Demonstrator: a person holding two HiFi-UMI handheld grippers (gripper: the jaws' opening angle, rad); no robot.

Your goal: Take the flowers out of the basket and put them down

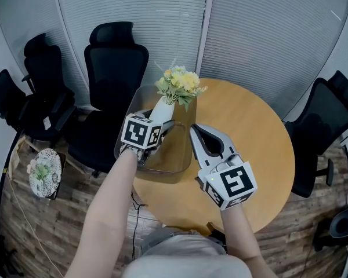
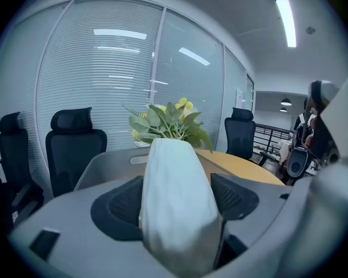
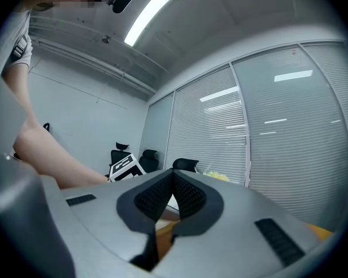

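Flowers, gripped in left claw

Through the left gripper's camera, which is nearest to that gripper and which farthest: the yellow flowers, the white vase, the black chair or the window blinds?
1. The white vase, clamped between the jaws of the left gripper.
2. The yellow flowers, just beyond, at the vase's top.
3. The black chair, behind at the left.
4. The window blinds, at the very back.
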